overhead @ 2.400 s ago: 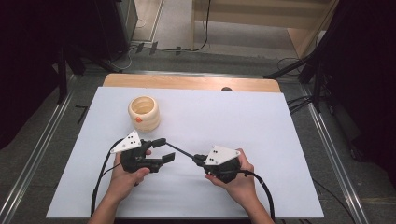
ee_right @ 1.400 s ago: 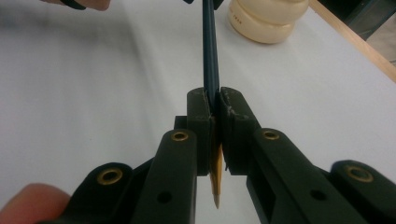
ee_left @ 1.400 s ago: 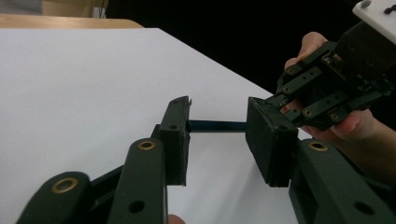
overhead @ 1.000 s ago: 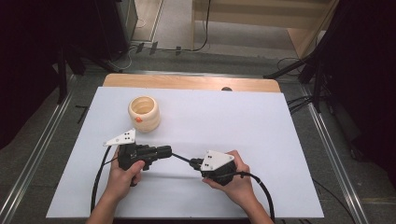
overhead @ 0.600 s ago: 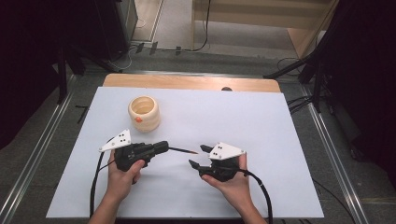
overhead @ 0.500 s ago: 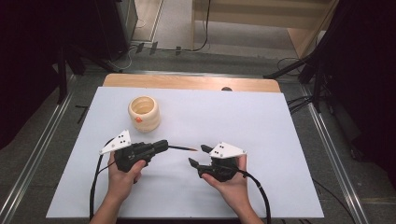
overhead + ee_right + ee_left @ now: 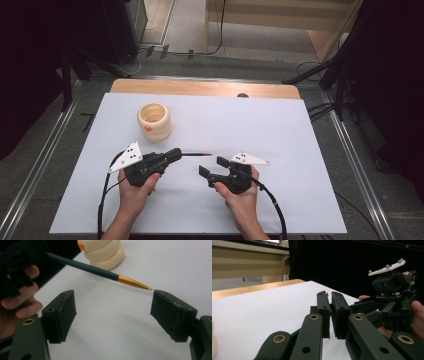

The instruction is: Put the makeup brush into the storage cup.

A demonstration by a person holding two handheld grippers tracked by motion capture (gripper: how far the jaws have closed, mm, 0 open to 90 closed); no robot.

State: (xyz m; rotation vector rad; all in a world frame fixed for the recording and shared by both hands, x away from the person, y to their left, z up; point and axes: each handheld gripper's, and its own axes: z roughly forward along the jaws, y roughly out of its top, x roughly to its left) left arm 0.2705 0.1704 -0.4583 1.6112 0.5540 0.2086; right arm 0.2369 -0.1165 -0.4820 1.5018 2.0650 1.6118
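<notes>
Having just opened its jaws, the right gripper [image 7: 212,168] has let go of the pen [image 7: 100,272], which it held a second ago. The left gripper [image 7: 172,154] alone clamps the dark pen, gold-tipped, level above the white table [image 7: 280,130] near the cup [image 7: 154,121].

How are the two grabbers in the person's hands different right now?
The left grabber is squeezed shut on a thin pen, while the right grabber is wide open and holds nothing; its jaws have just been opening. The left grabber points toward the right grabber, and the pen's tip reaches toward it. Both are black, with a pale plate on top and a trailing cable.
</notes>
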